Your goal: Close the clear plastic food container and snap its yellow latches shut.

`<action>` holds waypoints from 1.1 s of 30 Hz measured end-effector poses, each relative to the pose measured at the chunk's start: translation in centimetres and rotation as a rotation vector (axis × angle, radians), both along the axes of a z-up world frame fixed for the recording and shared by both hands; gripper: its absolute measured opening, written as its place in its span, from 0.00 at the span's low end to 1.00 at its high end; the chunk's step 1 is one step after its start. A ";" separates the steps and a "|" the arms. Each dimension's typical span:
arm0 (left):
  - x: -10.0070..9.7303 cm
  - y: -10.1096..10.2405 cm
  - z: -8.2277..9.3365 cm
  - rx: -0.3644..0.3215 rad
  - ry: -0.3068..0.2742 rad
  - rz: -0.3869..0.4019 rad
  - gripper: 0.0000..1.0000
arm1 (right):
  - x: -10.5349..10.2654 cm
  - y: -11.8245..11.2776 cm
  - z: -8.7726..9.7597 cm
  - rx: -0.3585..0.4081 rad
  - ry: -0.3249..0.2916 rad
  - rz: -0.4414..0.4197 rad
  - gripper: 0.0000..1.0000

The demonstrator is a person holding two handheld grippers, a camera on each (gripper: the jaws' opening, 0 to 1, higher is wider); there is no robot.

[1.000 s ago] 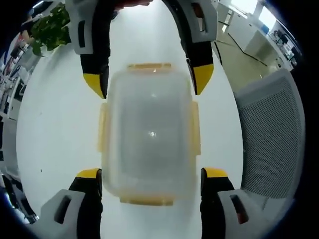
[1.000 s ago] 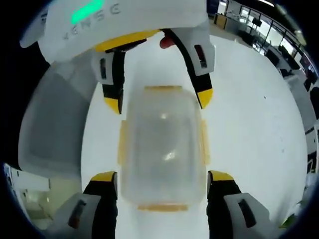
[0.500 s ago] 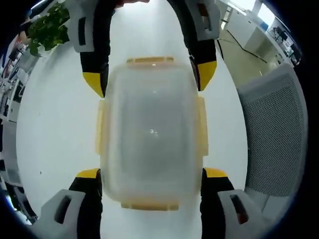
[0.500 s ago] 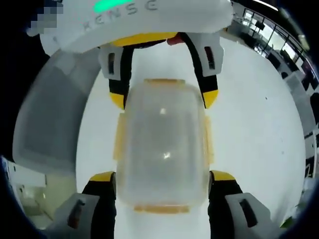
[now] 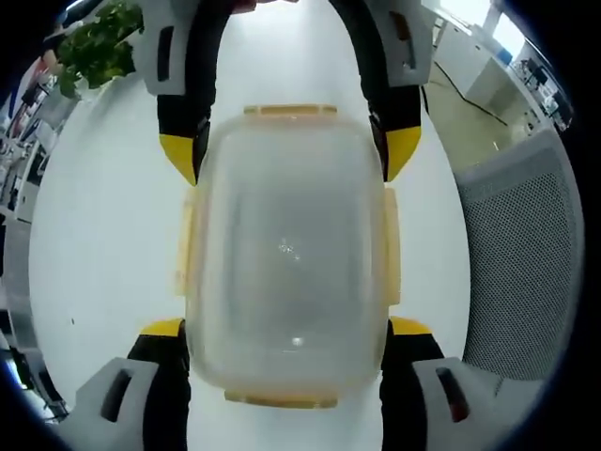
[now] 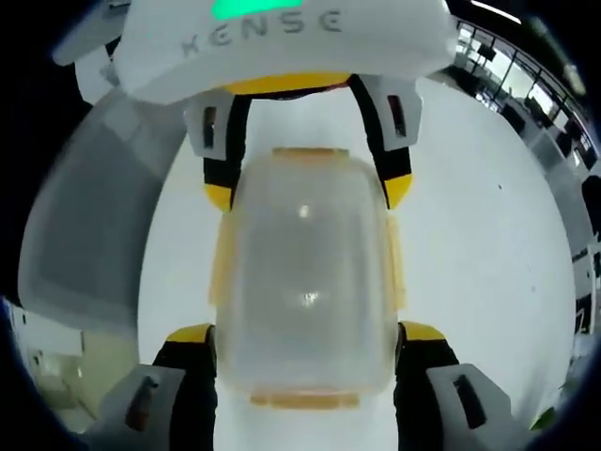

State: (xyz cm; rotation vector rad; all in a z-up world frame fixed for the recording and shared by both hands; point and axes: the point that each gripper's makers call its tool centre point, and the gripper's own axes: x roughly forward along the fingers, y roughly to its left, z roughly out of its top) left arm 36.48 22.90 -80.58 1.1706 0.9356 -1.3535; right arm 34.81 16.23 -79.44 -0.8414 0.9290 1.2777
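Both grippers are on the clear plastic container [image 5: 286, 254] from opposite ends, and it sits lid-on, flat on the white surface [image 5: 94, 235]. In the left gripper view the left gripper [image 5: 286, 329] comes up from the bottom with its yellow-tipped jaws spread wide, one on each long side of the box, tips right against the walls at the near corners. Across the box, the right gripper [image 5: 291, 155] mirrors it, its two yellow tips hugging the far corners. The yellow latches [image 5: 389, 246] lie along all four edges of the lid; whether they are snapped down cannot be told from here.

Switch to the right gripper view and it is the same picture flipped: the right gripper [image 6: 307, 336] straddles the near end of the container [image 6: 305, 272], jaws wide and just beside the side walls, while the left gripper [image 6: 308, 193] brackets the far end under its white housing with a green light. A grey mesh chair back [image 5: 521, 254] stands off the edge of the surface, and a leafy plant [image 5: 89, 52] sits well away at the far corner.
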 end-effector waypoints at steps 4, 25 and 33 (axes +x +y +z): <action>0.0 0.0 0.0 -0.003 -0.003 -0.001 0.84 | 0.0 0.1 -0.1 -0.030 0.002 0.002 0.78; -0.4 0.6 -0.2 0.008 -0.012 0.024 0.84 | -0.2 0.5 0.0 -0.020 -0.005 0.013 0.78; -0.7 1.7 -0.2 0.021 -0.014 0.031 0.84 | -0.5 1.6 0.0 -0.009 -0.006 0.019 0.78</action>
